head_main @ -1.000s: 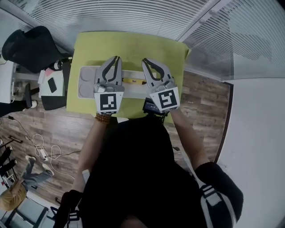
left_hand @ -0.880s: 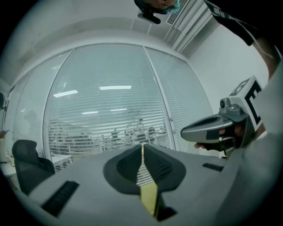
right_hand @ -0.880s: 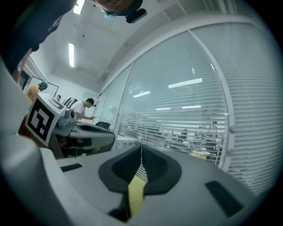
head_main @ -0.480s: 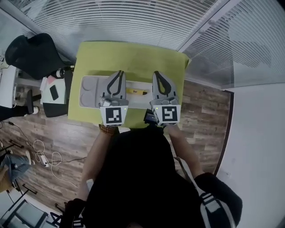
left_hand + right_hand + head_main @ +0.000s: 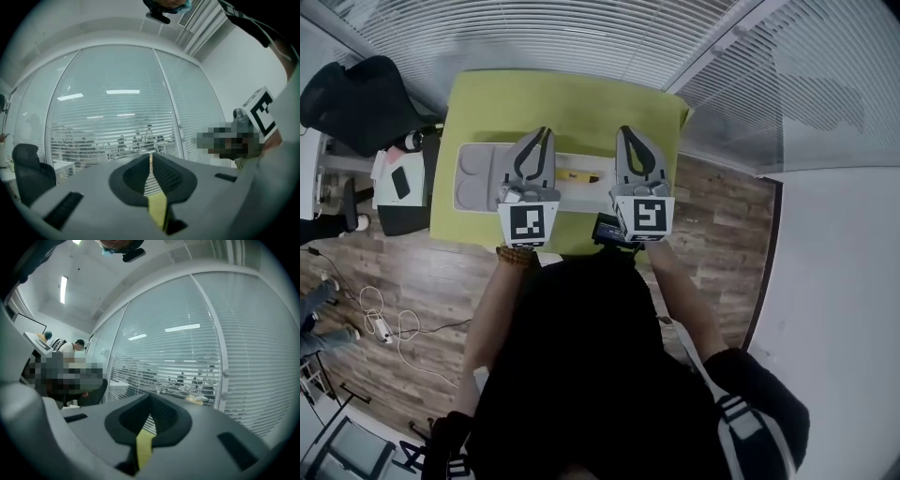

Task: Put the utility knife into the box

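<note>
Green bench (image 5: pixel 572 103) bore the box (image 5: pixel 478 147) with the utility knife (image 5: pixel 578 175) seemingly inside its 3 o'clock end, so left gripper (image 5: pixel 546 133) and right gripper (image 5: pixel 625 131) hovered empty, fingers pressed together.

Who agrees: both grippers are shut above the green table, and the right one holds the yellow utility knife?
The right gripper holds nothing: the right gripper view shows its jaws together and empty. The yellow utility knife lies apart on the grey tray.
</note>
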